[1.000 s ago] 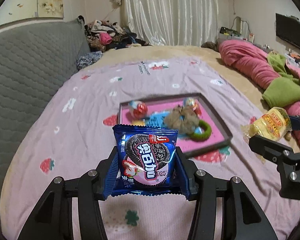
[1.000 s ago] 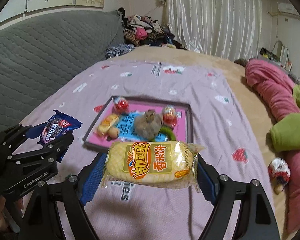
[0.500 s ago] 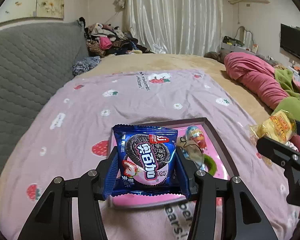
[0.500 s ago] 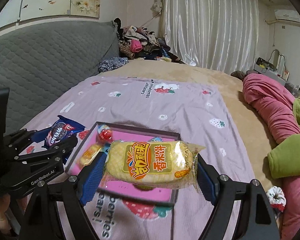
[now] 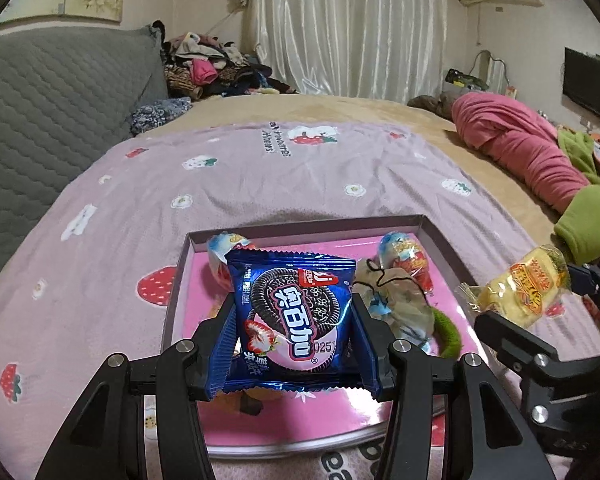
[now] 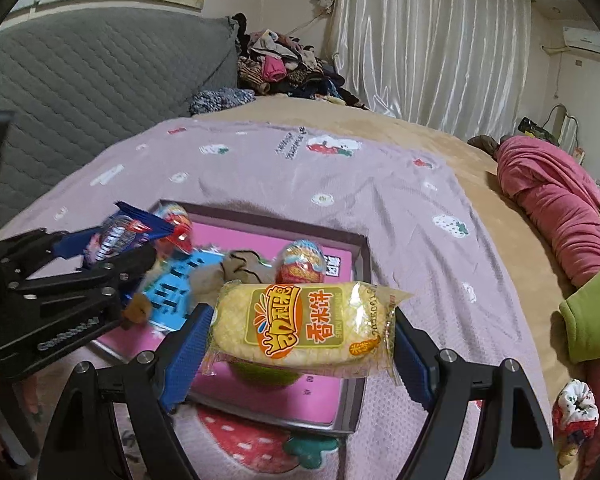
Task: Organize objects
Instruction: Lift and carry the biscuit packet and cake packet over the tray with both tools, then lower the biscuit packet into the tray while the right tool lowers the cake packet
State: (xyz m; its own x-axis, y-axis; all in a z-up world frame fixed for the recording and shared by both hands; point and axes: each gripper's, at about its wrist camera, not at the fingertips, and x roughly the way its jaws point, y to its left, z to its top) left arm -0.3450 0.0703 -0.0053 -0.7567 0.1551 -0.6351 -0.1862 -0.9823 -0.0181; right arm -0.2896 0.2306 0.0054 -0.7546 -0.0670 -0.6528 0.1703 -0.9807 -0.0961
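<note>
Two snacks in hand, both hanging over the pink tray [image 5: 440, 240] on the bed [image 5: 260, 168]. Left gripper [image 5: 294, 338] clamps the blue cookie packet [image 5: 294, 316], lower centre of its view, above the tray's near-left part. Right gripper [image 6: 300, 338] clamps the yellow rice-cracker pack [image 6: 304, 330], long axis crosswise between the jaws, above the tray's near edge. Release point for each lies straight below.

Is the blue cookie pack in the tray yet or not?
Not yet. The cookie pack is clamped in the left tool, held above the tray, not resting in it.
</note>
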